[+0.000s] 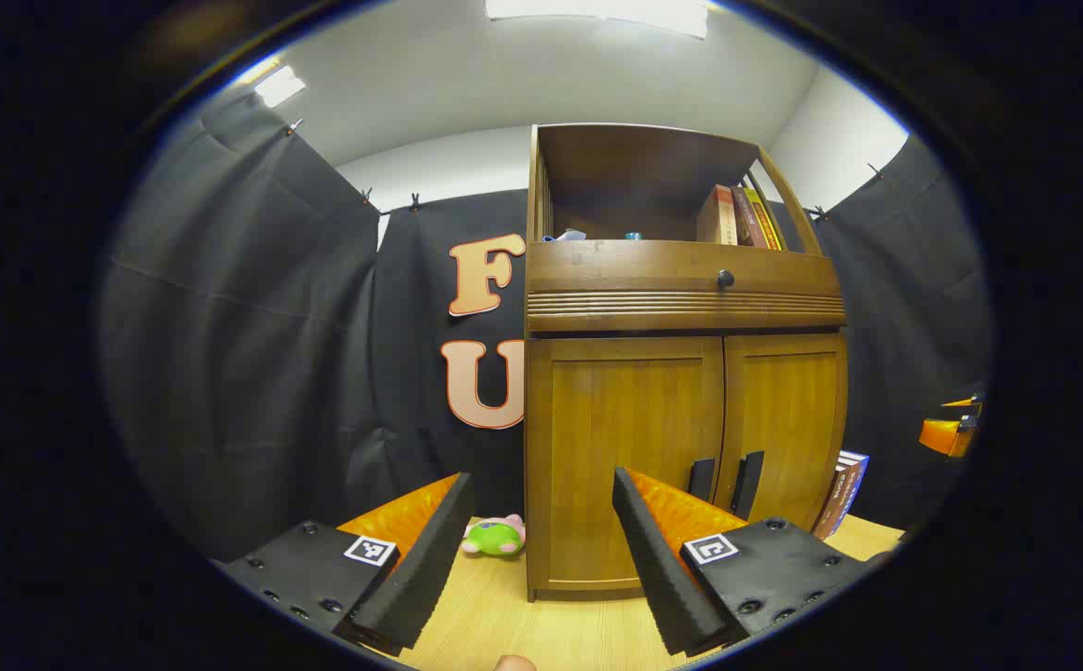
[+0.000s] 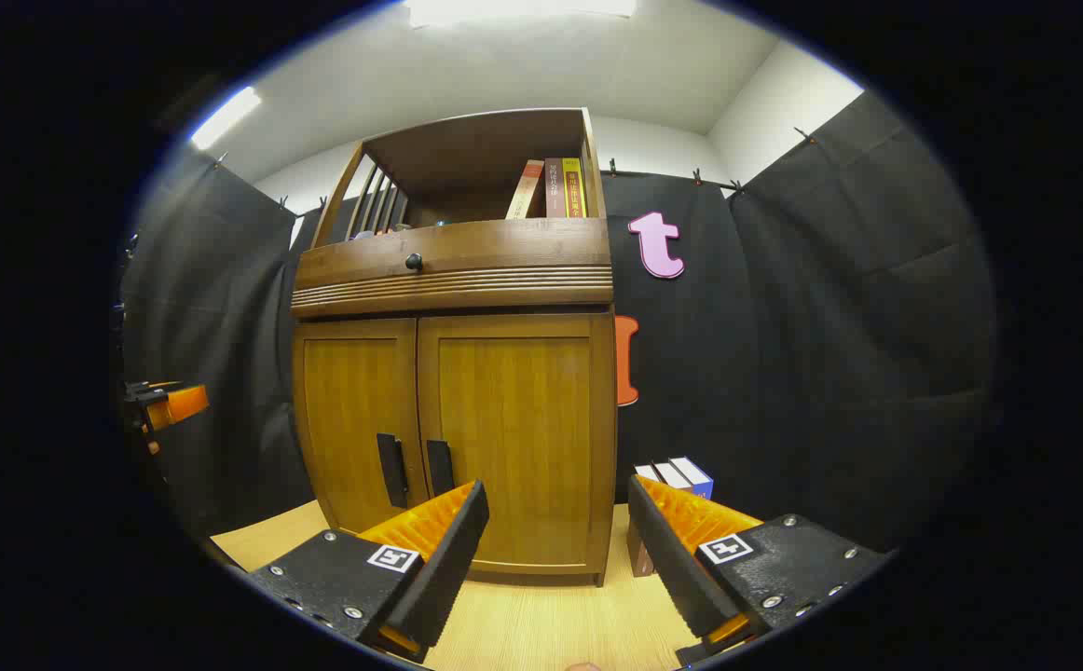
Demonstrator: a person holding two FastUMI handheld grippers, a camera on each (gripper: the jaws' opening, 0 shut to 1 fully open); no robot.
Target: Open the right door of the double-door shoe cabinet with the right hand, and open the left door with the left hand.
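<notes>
Warm brown wood with a smooth, slightly glossy finish makes the shoe cabinet (image 1: 681,373), which stands on the pale wooden worktop (image 1: 495,624). In the left gripper view both doors are closed. The left door (image 1: 623,457) has a flat inset panel and a slim, dark, upright handle (image 1: 701,477) beside the centre seam. The left claw (image 1: 541,550) is released, its ribbed orange and black fingers wide apart and holding nothing, short of the cabinet. A soft green plush toy (image 1: 495,538) lies at the cabinet's left corner.

In the right gripper view the right door (image 2: 514,438) carries its own dark handle (image 2: 439,466). The right claw (image 2: 555,550) is also released and empty, near the door's lower right part. I judge it should shift toward the seam, close on this thin handle only, and pull along the hinge's arc. Some books (image 2: 677,473) stand beside the cabinet.
</notes>
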